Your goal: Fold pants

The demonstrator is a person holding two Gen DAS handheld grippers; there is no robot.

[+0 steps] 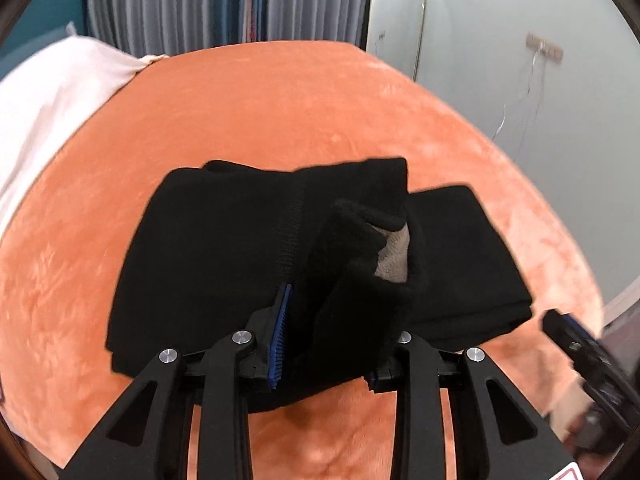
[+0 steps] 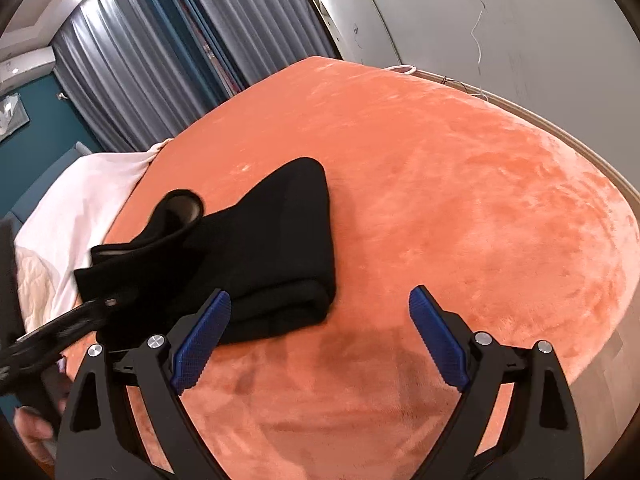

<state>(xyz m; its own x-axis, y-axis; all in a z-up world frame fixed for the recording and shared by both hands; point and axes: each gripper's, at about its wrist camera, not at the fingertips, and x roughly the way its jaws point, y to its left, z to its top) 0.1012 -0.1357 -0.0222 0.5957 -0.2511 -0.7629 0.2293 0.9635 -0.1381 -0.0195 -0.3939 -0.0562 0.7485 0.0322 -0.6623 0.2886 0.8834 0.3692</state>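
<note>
Black pants point(image 1: 208, 248) lie folded on the orange blanket point(image 1: 280, 112). My left gripper point(image 1: 340, 344) holds a bunched fold of the pants, with grey lining showing, between its jaws just above the pile; the right finger is hidden by cloth. In the right wrist view the pants point(image 2: 264, 240) lie left of centre. My right gripper point(image 2: 320, 340) is open and empty, above the blanket point(image 2: 460, 184) beside the pants' near right corner. The left gripper's body point(image 2: 60, 332) shows at the left edge, blurred.
A white duvet point(image 1: 52, 104) lies at the bed's left side, also in the right wrist view point(image 2: 72, 208). Grey curtains point(image 2: 152, 48) and a pale wall point(image 1: 500, 40) stand behind the bed. The bed's edge point(image 2: 592, 156) runs on the right.
</note>
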